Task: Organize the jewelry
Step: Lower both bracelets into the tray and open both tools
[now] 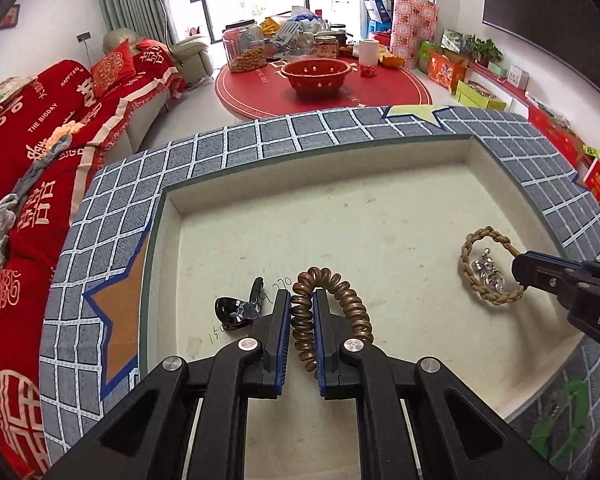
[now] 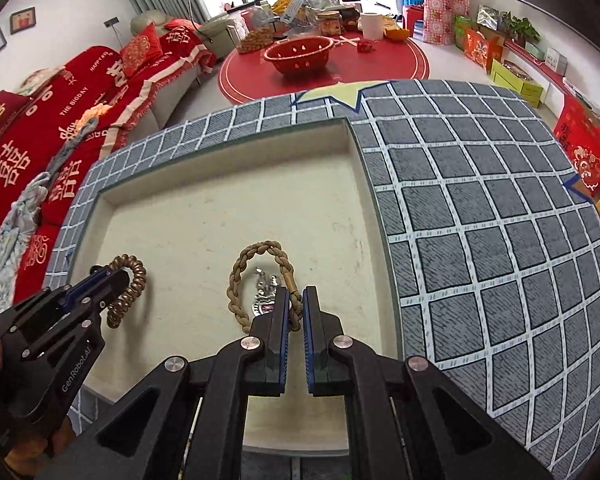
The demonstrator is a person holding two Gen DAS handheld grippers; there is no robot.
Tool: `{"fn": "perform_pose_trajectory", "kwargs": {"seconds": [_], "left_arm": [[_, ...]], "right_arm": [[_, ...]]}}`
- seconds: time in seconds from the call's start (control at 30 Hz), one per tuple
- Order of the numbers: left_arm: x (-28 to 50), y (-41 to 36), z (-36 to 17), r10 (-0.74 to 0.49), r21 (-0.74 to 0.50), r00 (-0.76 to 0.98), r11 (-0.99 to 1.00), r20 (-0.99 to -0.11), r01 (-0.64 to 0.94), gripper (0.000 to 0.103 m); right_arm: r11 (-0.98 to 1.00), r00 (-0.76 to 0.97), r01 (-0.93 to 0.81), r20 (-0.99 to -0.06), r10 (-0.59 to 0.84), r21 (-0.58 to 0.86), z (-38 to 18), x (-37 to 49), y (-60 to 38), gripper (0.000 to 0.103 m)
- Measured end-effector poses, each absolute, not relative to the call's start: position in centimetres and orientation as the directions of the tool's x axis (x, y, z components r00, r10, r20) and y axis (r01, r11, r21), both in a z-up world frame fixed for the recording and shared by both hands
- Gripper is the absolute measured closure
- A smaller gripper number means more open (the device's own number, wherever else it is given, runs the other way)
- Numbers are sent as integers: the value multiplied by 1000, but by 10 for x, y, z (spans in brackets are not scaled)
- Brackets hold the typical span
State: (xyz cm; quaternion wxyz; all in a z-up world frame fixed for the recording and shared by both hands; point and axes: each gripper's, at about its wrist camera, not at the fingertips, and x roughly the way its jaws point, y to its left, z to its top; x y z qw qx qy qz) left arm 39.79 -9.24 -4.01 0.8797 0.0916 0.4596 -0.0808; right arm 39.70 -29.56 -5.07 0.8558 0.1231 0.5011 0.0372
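My left gripper [image 1: 302, 300] is shut on a brown spiral coil band [image 1: 350, 304], which curls out past the right finger; it also shows in the right wrist view [image 2: 130, 288]. My right gripper [image 2: 295, 300] is shut on a tan braided bracelet [image 2: 256, 276], seen in the left wrist view [image 1: 480, 264] too. Silver jewelry pieces [image 1: 488, 274] lie inside the bracelet's loop, also in the right wrist view [image 2: 266, 286]. A black hair clip [image 1: 240, 308] lies left of my left gripper. All sit in a cream tray [image 1: 360, 216].
The tray is sunk into a grey checked mat [image 2: 480, 220] with star patches. Beyond it are a round red table with a red bowl [image 1: 315, 74] and jars, a sofa with red covers [image 1: 40, 140] at the left, and boxes along the right wall.
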Motion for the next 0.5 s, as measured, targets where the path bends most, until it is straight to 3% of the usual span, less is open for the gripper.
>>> {"fn": "perform_pose_trajectory", "kwargs": {"seconds": [0.3, 0.33, 0.37, 0.43, 0.47, 0.5], "left_arm": [[396, -93, -43, -4, 136, 562, 969, -827, 206, 79], [395, -93, -42, -4, 136, 565, 970, -825, 204, 79], [395, -92, -41, -2, 137, 569, 970, -822, 202, 79], [395, -91, -39, -6, 131, 567, 971, -823, 201, 77], [395, -91, -39, -14, 122, 564, 972, -826, 202, 68], [395, -89, -38, -21, 110, 564, 974, -826, 198, 30]], "right_arm": [[968, 467, 69, -865, 183, 242, -57, 399, -295, 91], [967, 468, 73, -865, 183, 245, -56, 398, -296, 78], [965, 471, 78, -863, 185, 249, -55, 397, -297, 56], [959, 499, 68, -842, 206, 275, -48, 394, -298, 44], [957, 515, 66, -831, 211, 284, -43, 391, -298, 44], [954, 527, 64, -821, 217, 293, -38, 389, -298, 44]]}}
